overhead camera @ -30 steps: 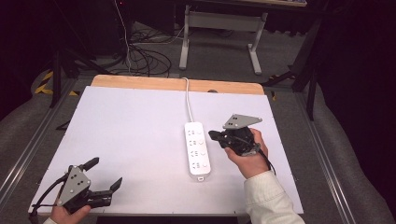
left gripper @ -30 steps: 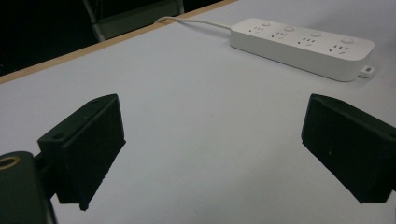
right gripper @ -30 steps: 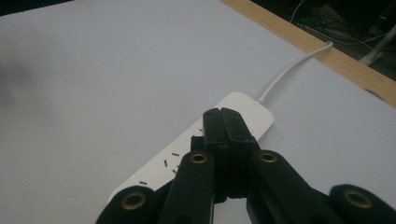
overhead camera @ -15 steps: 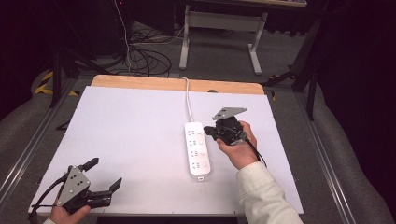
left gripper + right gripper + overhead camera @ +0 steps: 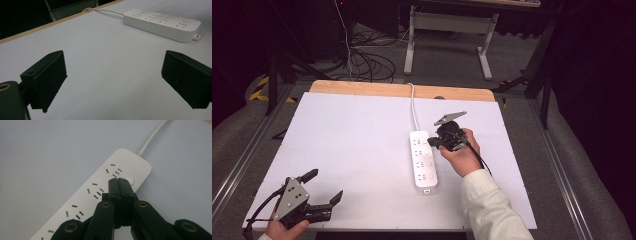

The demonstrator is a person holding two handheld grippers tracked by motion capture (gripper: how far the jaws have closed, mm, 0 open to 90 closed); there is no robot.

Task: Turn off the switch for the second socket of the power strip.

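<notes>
From above, the right gripper (image 5: 431,142) has its fingers at the far end of the long white plastic power strip (image 5: 425,166) on the white surface (image 5: 352,150), and the left gripper (image 5: 323,191) sits well apart near the front edge. In the left gripper view, its fingers (image 5: 45,80) are wide open with nothing between them, and the strip lies far ahead of them. In the right gripper view, the black fingers (image 5: 115,188) are pressed closed together, holding nothing, with their tips right by the round white button (image 5: 130,180) at the strip's cord end.

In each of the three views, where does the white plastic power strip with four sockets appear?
High view: the white plastic power strip lies lengthwise right of centre, beside the right gripper.
Left gripper view: top right, beyond the open jaws.
Right gripper view: diagonal across the centre, under the closed jaws.
Shared landmark: its white cord at one end.
</notes>
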